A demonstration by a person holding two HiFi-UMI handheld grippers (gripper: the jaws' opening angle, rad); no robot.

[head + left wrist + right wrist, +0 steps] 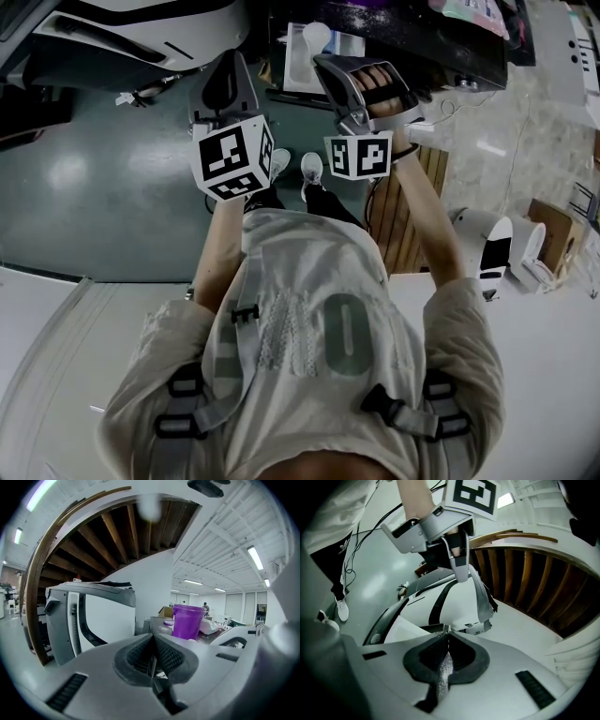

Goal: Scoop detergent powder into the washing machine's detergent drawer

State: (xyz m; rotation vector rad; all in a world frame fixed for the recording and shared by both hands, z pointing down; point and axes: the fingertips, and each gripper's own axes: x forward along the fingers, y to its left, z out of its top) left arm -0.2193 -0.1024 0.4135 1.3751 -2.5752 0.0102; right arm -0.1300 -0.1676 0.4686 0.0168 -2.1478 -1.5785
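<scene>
The green floor (94, 187) spreads widest under me. On it stands a white casing (101, 616) with black trim; I cannot tell whether this is the washing machine. To the right of the casing is the dark tabletop (450, 47). My left gripper (230, 66) hangs in the air near the casing, its fingers (138, 656) pressed together on nothing. My right gripper (328, 67) hangs farther right of the casing, and its fingers (461, 651) are likewise together and empty. A purple cup (187, 620) stands on the tabletop, right of the casing.
</scene>
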